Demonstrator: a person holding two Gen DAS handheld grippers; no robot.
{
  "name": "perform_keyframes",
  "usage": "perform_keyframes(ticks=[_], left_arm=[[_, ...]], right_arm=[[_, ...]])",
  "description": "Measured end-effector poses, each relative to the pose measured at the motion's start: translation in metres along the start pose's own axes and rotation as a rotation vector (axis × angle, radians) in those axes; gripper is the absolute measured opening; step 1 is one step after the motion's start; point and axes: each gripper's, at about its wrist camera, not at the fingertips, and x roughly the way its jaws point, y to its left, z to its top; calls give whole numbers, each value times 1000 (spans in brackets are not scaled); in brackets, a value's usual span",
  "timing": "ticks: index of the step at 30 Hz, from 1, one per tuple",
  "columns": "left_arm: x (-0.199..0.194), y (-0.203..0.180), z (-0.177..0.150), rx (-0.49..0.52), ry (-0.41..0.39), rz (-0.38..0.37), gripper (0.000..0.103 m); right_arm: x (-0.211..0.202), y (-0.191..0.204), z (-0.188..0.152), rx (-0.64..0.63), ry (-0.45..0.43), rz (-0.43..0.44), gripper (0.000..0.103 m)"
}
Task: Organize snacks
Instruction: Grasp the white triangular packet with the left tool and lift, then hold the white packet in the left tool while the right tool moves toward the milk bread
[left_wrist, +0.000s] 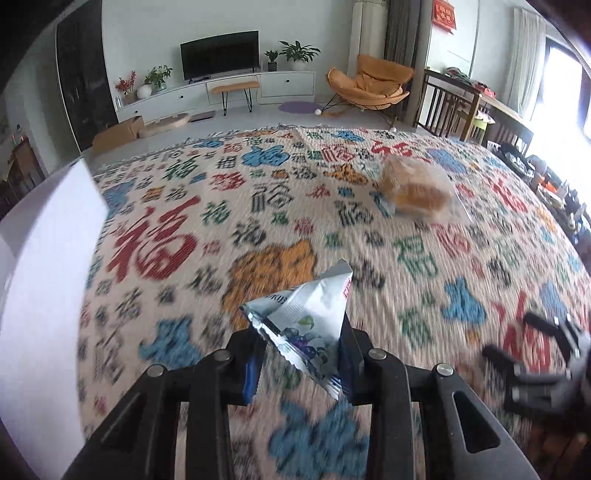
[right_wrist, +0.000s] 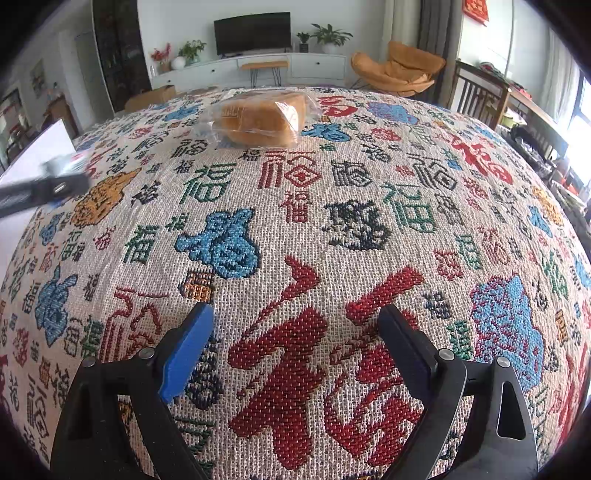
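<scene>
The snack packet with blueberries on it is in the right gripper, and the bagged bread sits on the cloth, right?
Not quite. The snack packet is in the left gripper, as the left wrist view shows. The right gripper is open and empty. The bagged bread does sit on the cloth.

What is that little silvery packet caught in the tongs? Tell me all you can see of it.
The small snack packet looks like crinkly foil: silvery white, printed with what look like purple berries and green leaves, a red mark near its top corner, and serrated sealed edges. It stands tilted, one corner pointing up, pinched between the left tongs, whose pads press its lower part. It seems lifted off the patterned cloth.
</scene>
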Motion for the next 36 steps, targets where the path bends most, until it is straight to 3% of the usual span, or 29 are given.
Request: perform_keyframes(ticks=[4, 8, 10, 11, 12, 13, 21, 36], left_arm=[[-22, 1, -36, 1, 10, 29, 33], [-14, 3, -67, -23, 21, 63, 35], [-3, 6, -76, -48, 34, 73, 43], [-3, 6, -78, -48, 5, 85, 55], [-2, 6, -79, -44, -8, 119, 74], [0, 7, -80, -44, -9, 166, 80], [10, 28, -78, -154, 33, 161, 103], [10, 27, -78, -167, 38, 156, 103]], right_arm=[[0, 1, 0, 0, 0, 0, 93], [-2, 6, -1, -1, 0, 0, 93], [-2, 7, -1, -1, 0, 0, 93], [-2, 6, -2, -1, 0, 0, 93], [0, 1, 0, 0, 0, 0, 93], [1, -3, 1, 0, 0, 0, 93], [1, -1, 0, 0, -1, 0, 93], [1, -1, 1, -1, -1, -1, 93]])
